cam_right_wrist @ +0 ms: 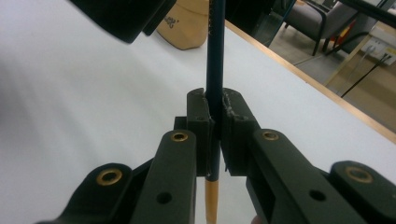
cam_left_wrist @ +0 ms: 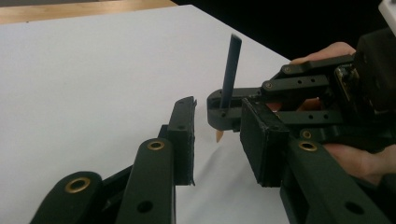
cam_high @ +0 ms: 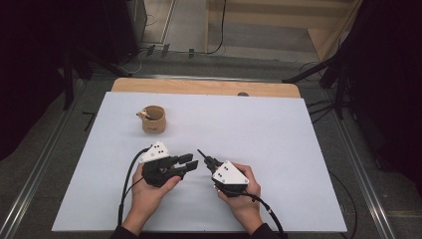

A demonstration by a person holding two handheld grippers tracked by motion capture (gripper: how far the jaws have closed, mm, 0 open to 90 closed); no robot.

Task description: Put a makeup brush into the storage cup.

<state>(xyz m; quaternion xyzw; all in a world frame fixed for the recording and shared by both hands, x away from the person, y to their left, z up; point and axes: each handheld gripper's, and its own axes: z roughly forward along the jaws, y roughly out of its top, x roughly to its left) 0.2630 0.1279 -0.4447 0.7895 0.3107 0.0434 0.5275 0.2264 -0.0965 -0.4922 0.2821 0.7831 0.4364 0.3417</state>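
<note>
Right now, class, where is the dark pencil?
The dark pencil is clamped in the right claw, near the table's front middle, just right of the open left claw.

We saw a dark blue pencil (cam_right_wrist: 215,56) with a pale orange sharpened end, and both the left gripper (cam_left_wrist: 212,140) and right gripper (cam_right_wrist: 214,140) were black with brass-coloured rivets. The cup (cam_high: 153,119) was tan, and the table (cam_high: 278,139) white with a light wooden edge.
</note>
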